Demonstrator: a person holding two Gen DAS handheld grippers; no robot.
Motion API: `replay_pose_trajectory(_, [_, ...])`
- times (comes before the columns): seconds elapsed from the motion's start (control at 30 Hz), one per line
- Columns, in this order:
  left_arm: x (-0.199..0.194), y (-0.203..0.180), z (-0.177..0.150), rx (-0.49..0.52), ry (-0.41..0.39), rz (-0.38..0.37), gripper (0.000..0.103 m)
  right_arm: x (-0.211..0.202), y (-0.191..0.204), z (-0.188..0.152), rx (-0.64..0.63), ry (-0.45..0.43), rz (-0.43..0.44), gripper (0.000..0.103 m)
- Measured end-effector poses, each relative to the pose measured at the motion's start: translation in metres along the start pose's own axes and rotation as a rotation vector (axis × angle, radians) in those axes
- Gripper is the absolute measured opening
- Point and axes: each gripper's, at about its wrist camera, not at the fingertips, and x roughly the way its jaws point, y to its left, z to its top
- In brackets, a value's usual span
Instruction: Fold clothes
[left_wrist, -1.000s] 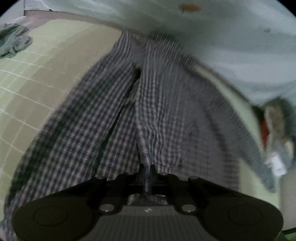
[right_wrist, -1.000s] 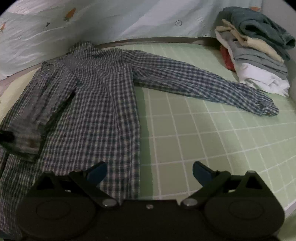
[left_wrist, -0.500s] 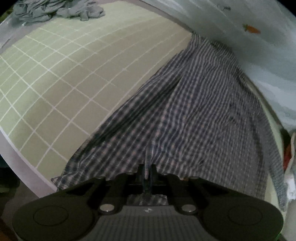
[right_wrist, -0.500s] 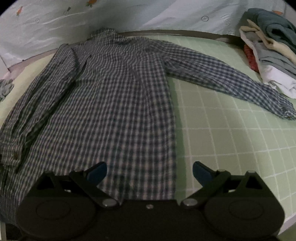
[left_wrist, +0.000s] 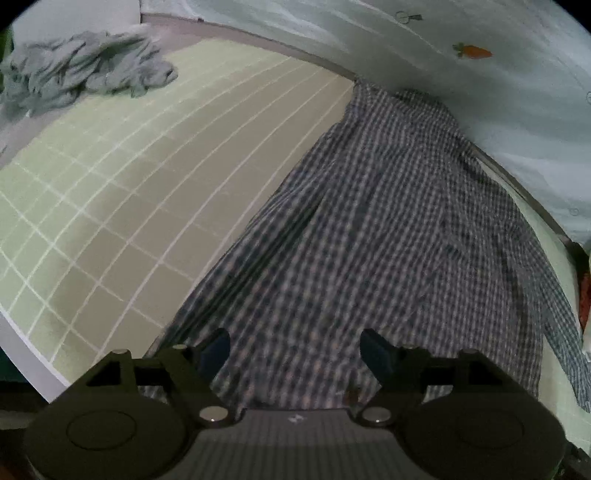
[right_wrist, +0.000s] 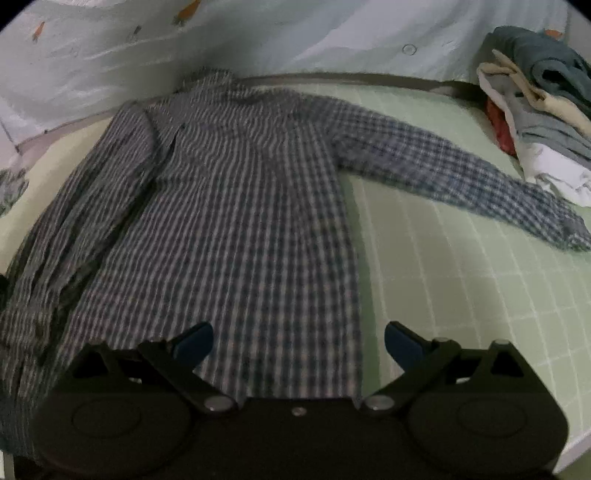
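A: Plaid shirt flat on the grid mat; hem hidden behind both grippers.
B: Left gripper and right gripper: jaws spread, holding nothing. Fabric blurred.

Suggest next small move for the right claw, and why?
Probably reach the right claw, open and empty, to the outstretched sleeve and fold it across the plaid shirt. The other sleeve already lies folded in; the left claw is open too.
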Motion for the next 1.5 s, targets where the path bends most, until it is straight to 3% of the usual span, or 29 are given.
replay_pose_trajectory(0.1, [-0.019, -0.020, 0.006, 0.039, -0.042, -0.008, 0.081, -0.001, -0.013, 0.018, 0.036, -0.013, -0.007, 0.100])
replay_pose_trajectory(0.23, [-0.035, -0.049, 0.019, 0.075, -0.162, -0.007, 0.090, -0.004, -0.020, 0.047, 0.020, -0.057, -0.035, 0.101])
replay_pose_trajectory(0.33, [-0.017, -0.070, 0.031, 0.107, -0.174, -0.004, 0.090, 0.005, -0.021, 0.068, -0.013, -0.106, -0.018, 0.101])
replay_pose_trajectory(0.47, [0.006, -0.095, 0.046, 0.160, -0.168, 0.048, 0.095, 0.031, -0.040, 0.084, 0.034, -0.105, -0.025, 0.101])
replay_pose_trajectory(0.6, [0.030, -0.107, 0.064, 0.139, -0.142, 0.071, 0.096, 0.061, -0.078, 0.096, 0.165, -0.046, -0.104, 0.101])
replay_pose_trajectory(0.7, [0.053, -0.118, 0.081, 0.121, -0.102, 0.084, 0.096, 0.074, -0.111, 0.100, 0.261, -0.044, -0.228, 0.101])
replay_pose_trajectory(0.83, [0.077, -0.139, 0.094, 0.180, -0.070, 0.140, 0.096, 0.087, -0.154, 0.103, 0.380, -0.060, -0.410, 0.101])
replay_pose_trajectory(0.97, [0.090, -0.151, 0.100, 0.221, -0.059, 0.151, 0.096, 0.094, -0.195, 0.102, 0.404, -0.056, -0.539, 0.102])
replay_pose_trajectory(1.13, [0.105, -0.157, 0.095, 0.257, -0.021, 0.166, 0.097, 0.104, -0.233, 0.096, 0.513, -0.015, -0.575, 0.102])
replay_pose_trajectory(1.27, [0.114, -0.155, 0.091, 0.237, 0.020, 0.153, 0.097, 0.112, -0.241, 0.100, 0.547, 0.033, -0.610, 0.102])
replay_pose_trajectory(1.5, [0.113, -0.155, 0.088, 0.256, 0.013, 0.132, 0.097, 0.109, -0.252, 0.098, 0.659, 0.048, -0.571, 0.099])
